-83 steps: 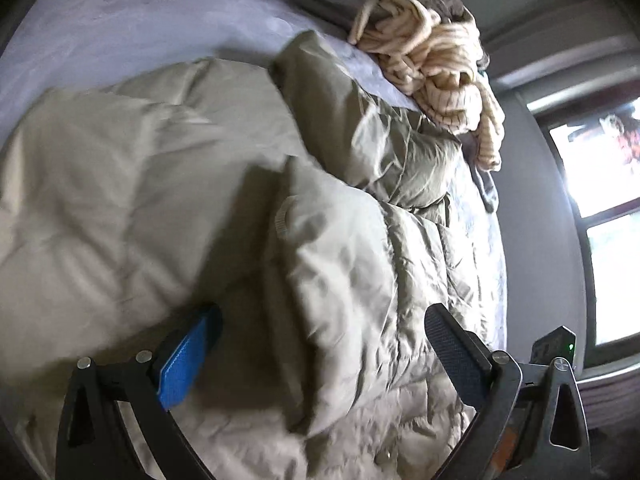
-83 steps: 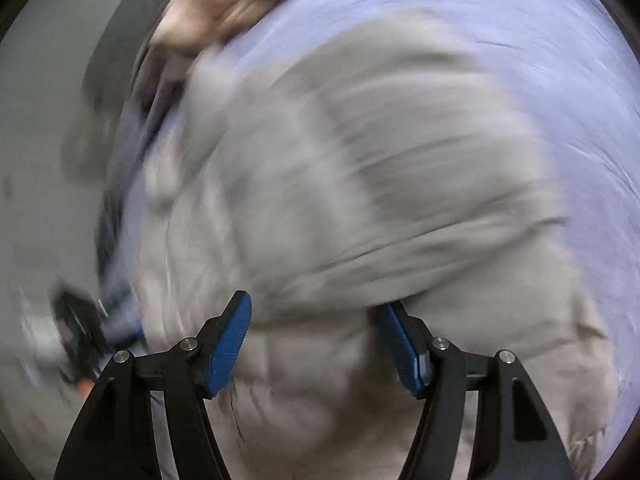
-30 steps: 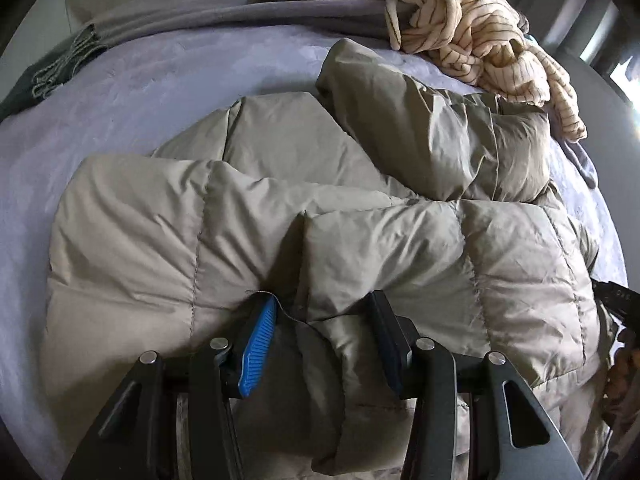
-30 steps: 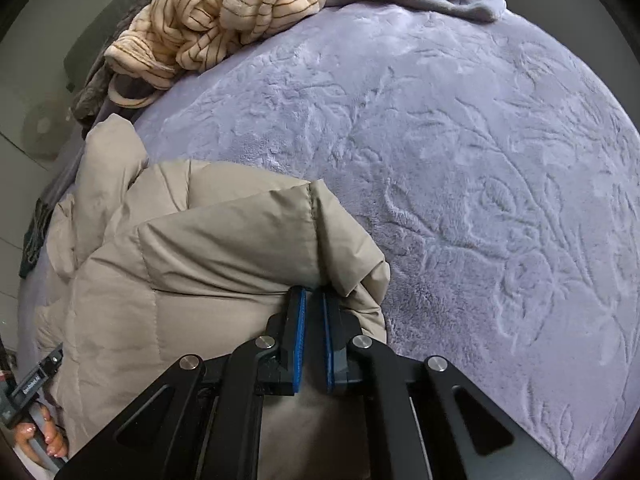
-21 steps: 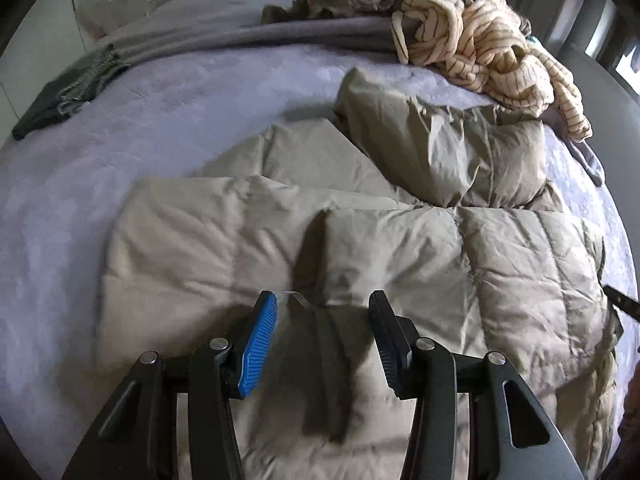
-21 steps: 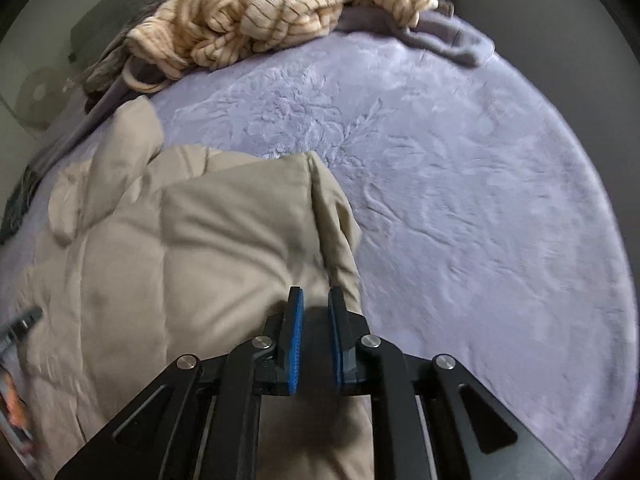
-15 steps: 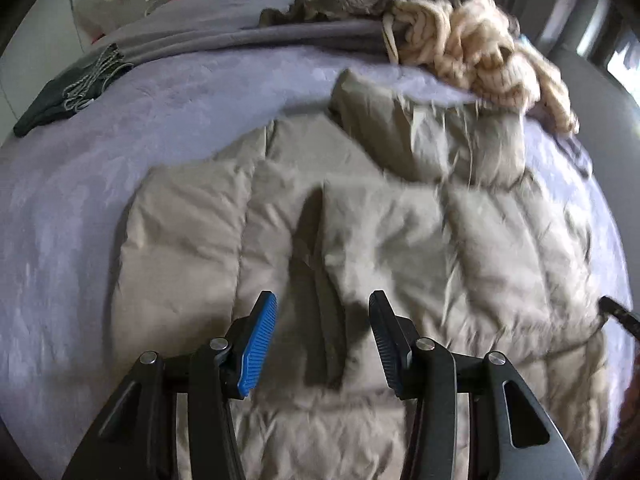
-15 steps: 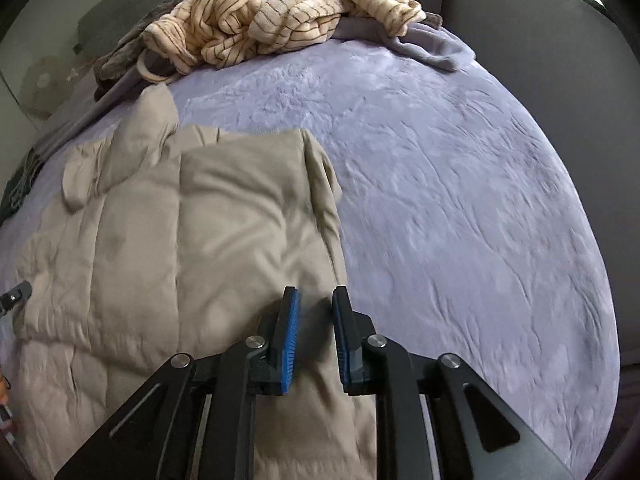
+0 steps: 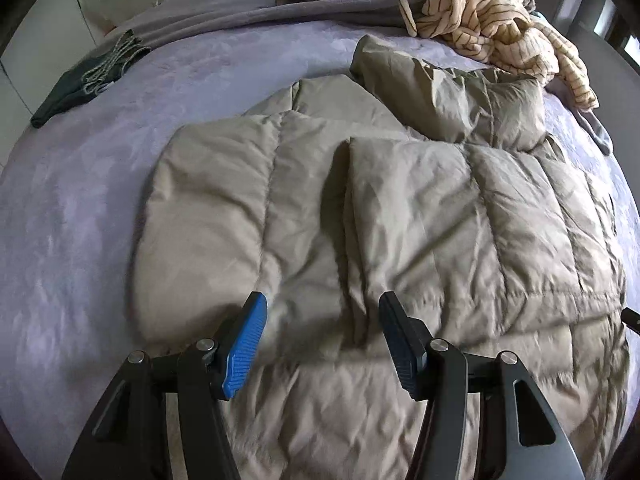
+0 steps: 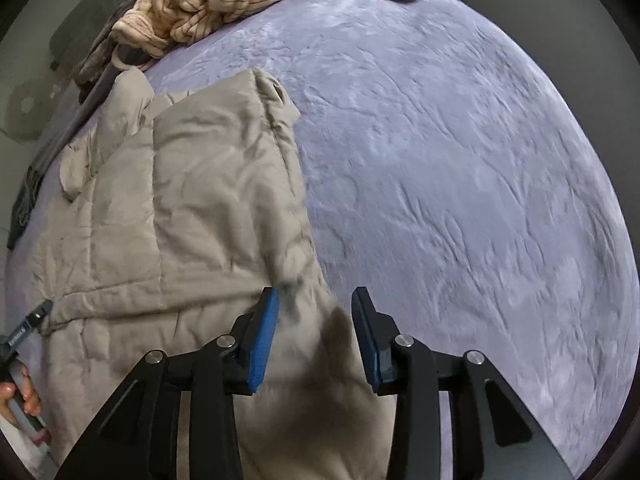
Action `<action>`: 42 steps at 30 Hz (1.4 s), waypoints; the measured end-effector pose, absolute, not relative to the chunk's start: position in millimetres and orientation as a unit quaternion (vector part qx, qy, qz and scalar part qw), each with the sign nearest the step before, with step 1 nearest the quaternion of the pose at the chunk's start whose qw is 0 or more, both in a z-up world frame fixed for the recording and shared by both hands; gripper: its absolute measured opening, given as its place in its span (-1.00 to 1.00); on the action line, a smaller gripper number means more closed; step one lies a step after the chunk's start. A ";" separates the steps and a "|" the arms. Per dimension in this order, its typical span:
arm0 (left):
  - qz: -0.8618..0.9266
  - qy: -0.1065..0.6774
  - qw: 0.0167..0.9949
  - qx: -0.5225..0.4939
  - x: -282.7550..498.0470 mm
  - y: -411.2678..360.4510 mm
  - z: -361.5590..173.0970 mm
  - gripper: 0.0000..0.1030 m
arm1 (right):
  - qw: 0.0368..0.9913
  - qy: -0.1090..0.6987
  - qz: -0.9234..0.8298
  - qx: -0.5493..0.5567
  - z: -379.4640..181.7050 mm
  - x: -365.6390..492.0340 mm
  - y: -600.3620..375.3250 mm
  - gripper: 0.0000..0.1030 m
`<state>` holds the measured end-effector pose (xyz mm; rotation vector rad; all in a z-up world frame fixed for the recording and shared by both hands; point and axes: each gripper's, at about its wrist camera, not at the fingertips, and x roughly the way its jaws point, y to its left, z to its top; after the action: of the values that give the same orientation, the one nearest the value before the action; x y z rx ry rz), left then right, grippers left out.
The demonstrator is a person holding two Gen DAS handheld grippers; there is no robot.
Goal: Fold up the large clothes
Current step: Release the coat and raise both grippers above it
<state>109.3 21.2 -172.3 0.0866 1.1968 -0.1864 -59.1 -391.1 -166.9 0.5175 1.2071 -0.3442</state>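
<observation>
One beige puffer jacket (image 9: 400, 208), lilac bedspread (image 10: 460, 160), no readable writing

Left claw (image 9: 322, 322): pointed steeply downward, jaws opening, blue pad on the left finger and dark ribbed pad on the right finger set well apart, nothing pressed between them. Right claw (image 10: 316, 316): likewise pointed steeply downward, jaws opening, both blue-padded fingers apart with a clear gap, pads gripping nothing. A hand (image 10: 16, 398) shows at the lower left edge of the right wrist view, fingers curled round a dark handle; the rest of that arm is out of view
</observation>
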 end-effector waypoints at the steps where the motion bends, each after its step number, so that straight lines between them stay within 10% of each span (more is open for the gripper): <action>1: -0.087 0.564 0.820 0.043 104.0 22.1 -169.4 0.16 | 0.775 0.561 -0.157 0.246 -166.7 -65.0 -387.8 -0.16; 8: -0.080 0.584 0.807 0.044 62.0 30.6 -149.2 0.17 | 0.760 0.578 -0.135 0.264 -154.6 -93.6 -365.5 0.07; 10: -0.075 0.591 0.803 0.037 49.2 33.5 -143.8 0.76 | 0.756 0.582 -0.128 0.272 -151.8 -99.7 -358.2 0.10; 12: -0.063 0.579 0.812 0.039 35.2 35.1 -134.5 0.90 | 0.753 0.584 -0.121 0.278 -149.3 -104.1 -353.6 0.14; 27: -0.047 0.616 0.786 0.032 -37.0 49.2 -114.1 0.99 | 0.736 0.599 -0.074 0.307 -131.2 -133.6 -317.2 0.62; 42: -0.085 0.638 0.764 0.034 -78.6 81.6 -122.0 0.99 | 0.726 0.591 -0.071 0.343 -125.7 -169.9 -255.4 0.64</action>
<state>-78.6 81.6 -122.0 0.0746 1.3876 -0.1857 -169.9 -255.4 -125.7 0.7565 1.3036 -0.1565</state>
